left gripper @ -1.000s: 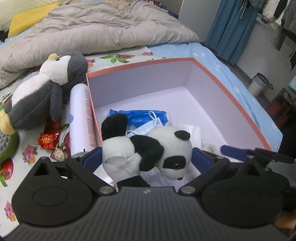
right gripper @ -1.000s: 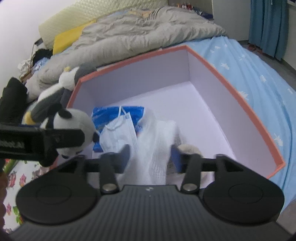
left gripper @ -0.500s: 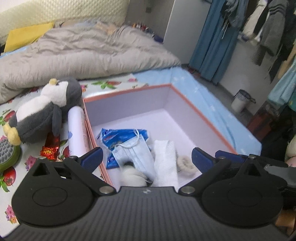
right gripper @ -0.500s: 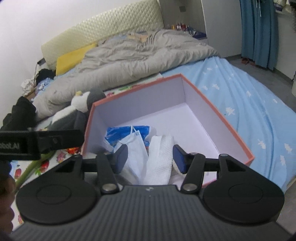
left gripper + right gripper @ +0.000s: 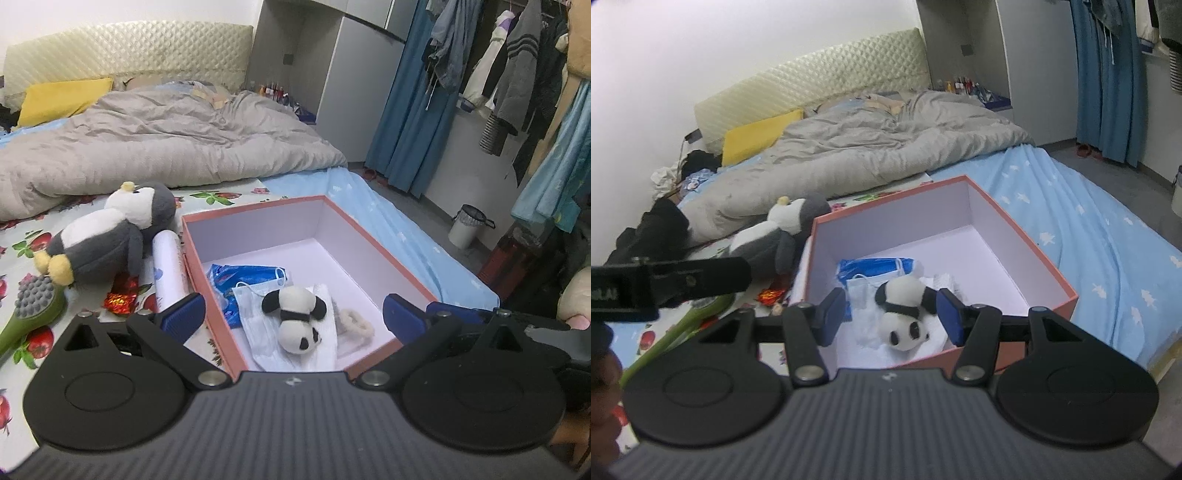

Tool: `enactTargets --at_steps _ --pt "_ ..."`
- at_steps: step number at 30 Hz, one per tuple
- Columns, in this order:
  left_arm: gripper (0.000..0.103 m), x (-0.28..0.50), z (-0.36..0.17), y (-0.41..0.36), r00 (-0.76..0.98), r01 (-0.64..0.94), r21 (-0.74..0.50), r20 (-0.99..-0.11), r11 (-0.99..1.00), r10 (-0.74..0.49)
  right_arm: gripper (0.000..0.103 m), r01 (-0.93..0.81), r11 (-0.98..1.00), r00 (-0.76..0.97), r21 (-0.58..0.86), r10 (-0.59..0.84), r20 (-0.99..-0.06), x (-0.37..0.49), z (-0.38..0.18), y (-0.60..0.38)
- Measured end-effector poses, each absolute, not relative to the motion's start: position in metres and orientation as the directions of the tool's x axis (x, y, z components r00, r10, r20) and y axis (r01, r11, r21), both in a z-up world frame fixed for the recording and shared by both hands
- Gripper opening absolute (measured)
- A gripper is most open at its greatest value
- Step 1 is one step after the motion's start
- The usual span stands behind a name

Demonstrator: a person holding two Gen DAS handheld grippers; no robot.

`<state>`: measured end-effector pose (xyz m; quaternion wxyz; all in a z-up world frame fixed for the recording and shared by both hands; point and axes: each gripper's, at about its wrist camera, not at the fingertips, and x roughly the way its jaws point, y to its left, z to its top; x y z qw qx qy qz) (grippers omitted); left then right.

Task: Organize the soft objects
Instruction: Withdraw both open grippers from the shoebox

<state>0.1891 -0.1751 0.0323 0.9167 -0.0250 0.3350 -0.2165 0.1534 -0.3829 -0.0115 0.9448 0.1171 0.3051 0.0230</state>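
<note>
Both grippers hang above the near edge of the box with nothing between their fingers. From its own camera, the left gripper (image 5: 291, 314) has its blue pads spread wide, one at about 9 o'clock from the panda and the other at 3 o'clock, well clear of it. The right gripper (image 5: 892, 314) stands partly spread, its pads either side of the panda in its view but above it, not touching.

Inside the pink-rimmed box (image 5: 255, 206), the panda plush (image 5: 295, 321) lies head toward the near wall, on top of a white cloth (image 5: 327, 350) and a pale blue face mask (image 5: 251, 306). A blue packet (image 5: 236, 275) sits at about 11 o'clock from the panda, against the box's left wall. A small cream fuzzy ring (image 5: 356, 321) lies at 3 o'clock from the panda, just beside the cloth. The far half of the box floor is bare.

Outside the box, at 10 o'clock from the panda, a grey and white penguin plush (image 5: 110, 236) lies on its side on the flowered sheet (image 5: 22, 236). A white cylinder (image 5: 168, 266) rests along the box's left wall, touching it. A red foil wrapper (image 5: 120, 295) lies near the penguin's lower end, and a green-handled brush (image 5: 35, 306) with grey nubs is at 9 o'clock. A grey duvet (image 5: 147, 140) covers the bed beyond.
</note>
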Motion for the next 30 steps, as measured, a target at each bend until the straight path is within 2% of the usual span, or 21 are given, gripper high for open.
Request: enactTargets --at_steps 11,30 --pt "0.103 0.119 0.029 -0.120 0.720 0.334 -0.173 -0.587 0.927 -0.369 0.057 -0.044 0.971 0.833 0.236 0.166 -0.529 0.097 -0.007 -0.336" --pt "0.103 0.059 -0.005 -0.033 0.756 0.190 -0.173 -0.602 0.966 -0.256 0.057 -0.196 0.952 0.777 0.235 0.297 -0.555 0.060 -0.043 -0.250"
